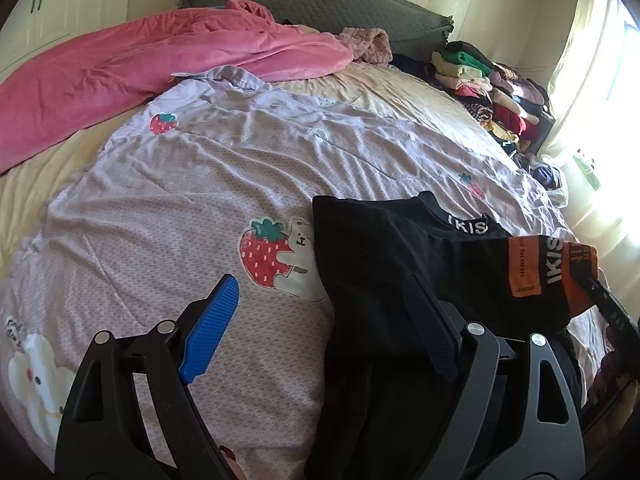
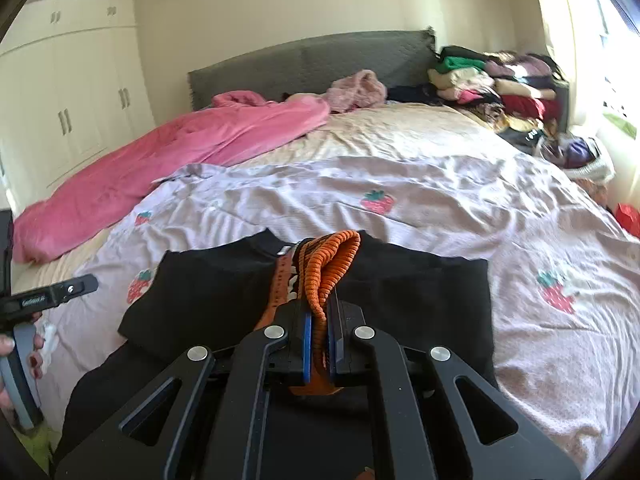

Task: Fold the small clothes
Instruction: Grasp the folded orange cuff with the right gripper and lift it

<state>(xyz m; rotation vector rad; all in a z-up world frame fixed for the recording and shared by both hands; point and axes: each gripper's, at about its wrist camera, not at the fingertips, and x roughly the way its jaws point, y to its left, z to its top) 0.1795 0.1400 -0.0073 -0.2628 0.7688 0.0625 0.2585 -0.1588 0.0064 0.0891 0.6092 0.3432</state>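
A small black top [image 1: 380, 264] with an "IKIS" collar and an orange-cuffed sleeve [image 1: 536, 268] lies on the lilac strawberry-print sheet [image 1: 180, 208]. My left gripper [image 1: 320, 320] is open, its blue fingers [image 1: 212, 332] spread over the garment's left edge, holding nothing. In the right wrist view the black top [image 2: 208, 288] lies spread out, and my right gripper [image 2: 320, 320] is shut on the ribbed orange cuff [image 2: 332, 264], holding it over the middle of the garment. The left gripper's body [image 2: 48, 292] shows at the left edge there.
A pink blanket [image 1: 140, 76] lies along the bed's far left. A heap of folded and loose clothes [image 1: 492, 88] sits at the far right by the grey headboard [image 1: 320, 0]. White wardrobes [image 2: 72, 100] stand left, a bright window right.
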